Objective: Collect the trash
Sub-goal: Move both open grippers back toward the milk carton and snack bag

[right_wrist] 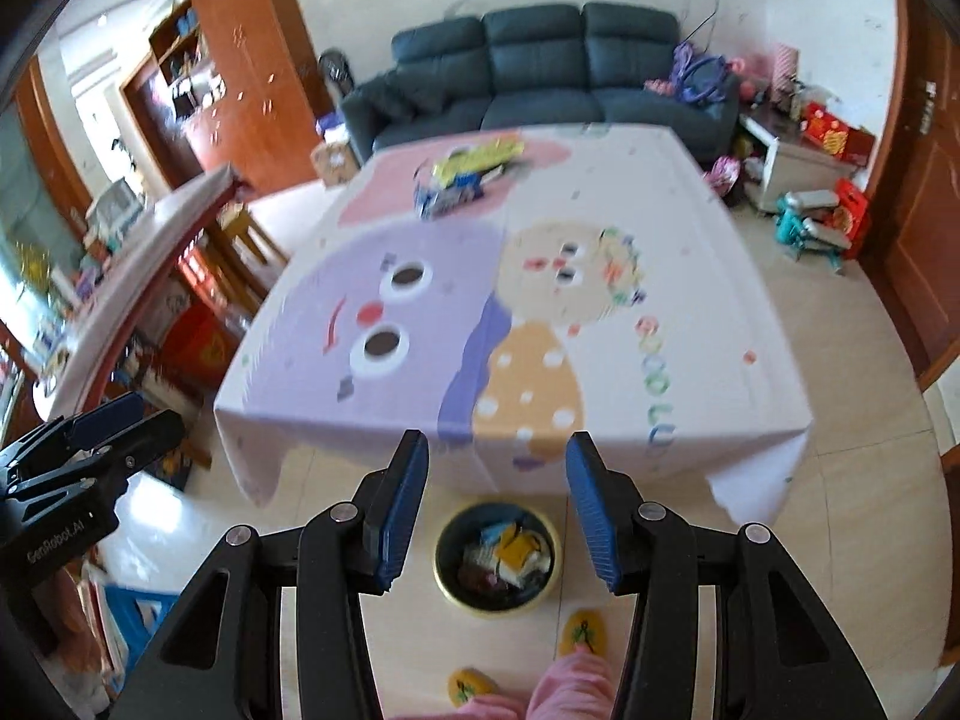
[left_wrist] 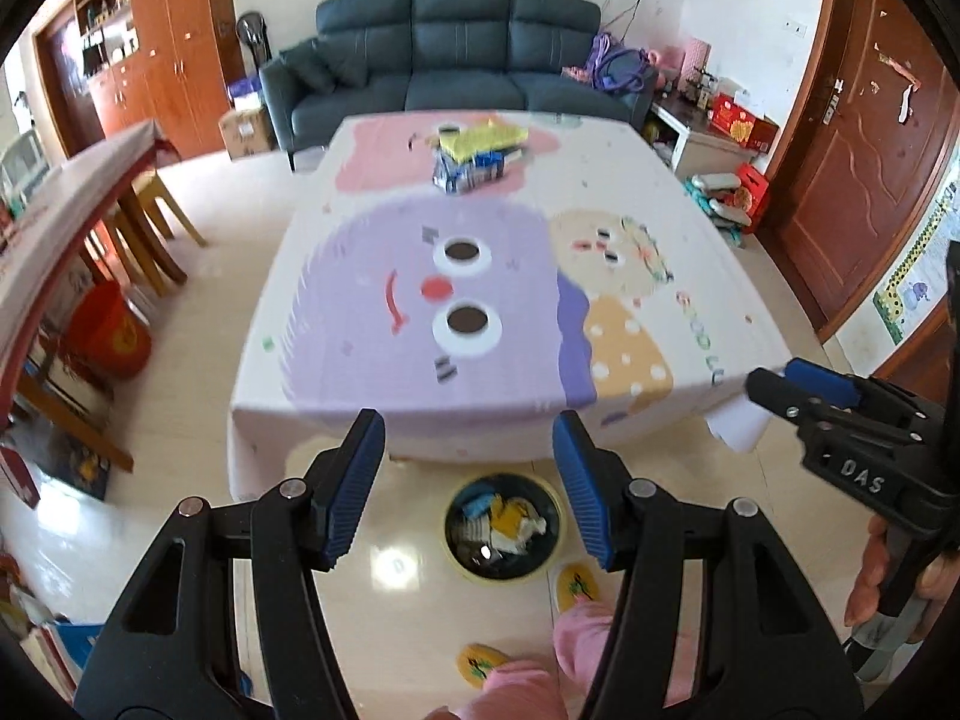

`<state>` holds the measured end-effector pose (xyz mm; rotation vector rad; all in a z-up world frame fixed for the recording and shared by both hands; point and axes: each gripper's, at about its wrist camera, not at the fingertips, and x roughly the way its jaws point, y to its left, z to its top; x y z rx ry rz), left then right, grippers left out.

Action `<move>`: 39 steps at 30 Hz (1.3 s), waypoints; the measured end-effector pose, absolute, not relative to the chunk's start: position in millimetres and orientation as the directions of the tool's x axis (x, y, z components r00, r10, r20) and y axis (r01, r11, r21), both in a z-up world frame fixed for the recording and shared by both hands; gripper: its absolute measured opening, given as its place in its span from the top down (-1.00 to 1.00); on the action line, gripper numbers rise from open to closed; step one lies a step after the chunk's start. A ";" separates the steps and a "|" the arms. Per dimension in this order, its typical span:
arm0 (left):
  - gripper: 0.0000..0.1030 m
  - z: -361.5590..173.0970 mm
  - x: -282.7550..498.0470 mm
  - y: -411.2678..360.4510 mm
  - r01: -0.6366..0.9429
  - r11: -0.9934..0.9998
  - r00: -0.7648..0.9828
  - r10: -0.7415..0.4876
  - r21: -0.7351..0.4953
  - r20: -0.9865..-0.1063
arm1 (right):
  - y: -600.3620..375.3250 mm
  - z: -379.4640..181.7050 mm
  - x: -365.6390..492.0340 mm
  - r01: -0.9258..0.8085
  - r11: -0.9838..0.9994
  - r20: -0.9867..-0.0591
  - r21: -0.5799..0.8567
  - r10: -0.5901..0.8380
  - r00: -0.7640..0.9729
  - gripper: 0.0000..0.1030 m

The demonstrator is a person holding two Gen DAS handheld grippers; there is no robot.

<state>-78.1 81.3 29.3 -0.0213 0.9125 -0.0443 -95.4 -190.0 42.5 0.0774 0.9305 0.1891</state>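
Both grippers (left_wrist: pixel 468 480) (right_wrist: pixel 498 501) agape, empty, above bin (left_wrist: pixel 503 528); wrappers (left_wrist: pixel 474 159) at far table edge

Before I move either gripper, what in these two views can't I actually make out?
- Wrapper pile at the table's far end: motion-blurred in both views; piece count unreadable.
- Trash bin contents: small and jumbled; items not identifiable, fill level unclear.
- Tablecloth: tiny specks could be print or scraps.
- Under the table: hidden by the hanging cloth.
- Left gripper and right gripper: both open, empty.

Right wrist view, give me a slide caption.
Open right tongs above a trash-filled bin, wrappers on the far table.
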 end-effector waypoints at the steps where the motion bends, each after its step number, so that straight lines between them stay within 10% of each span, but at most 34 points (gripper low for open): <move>1: -0.07 35.2 -75.9 81.7 0.031 0.999 0.617 -0.046 -0.033 -0.785 | -192.1 47.0 -95.3 -0.122 0.981 -0.784 0.152 0.195 0.590 0.06; 20: -0.07 63.4 58.7 58.1 0.047 0.992 0.648 0.060 0.118 -0.759 | -218.9 69.2 38.7 -0.158 0.943 -0.737 0.293 0.328 0.591 0.06; 39: -0.07 -82.8 415.9 -3.3 0.083 0.930 0.442 0.288 0.359 -0.850 | -239.3 -56.9 400.1 -0.240 0.885 -0.814 0.398 0.461 0.353 0.06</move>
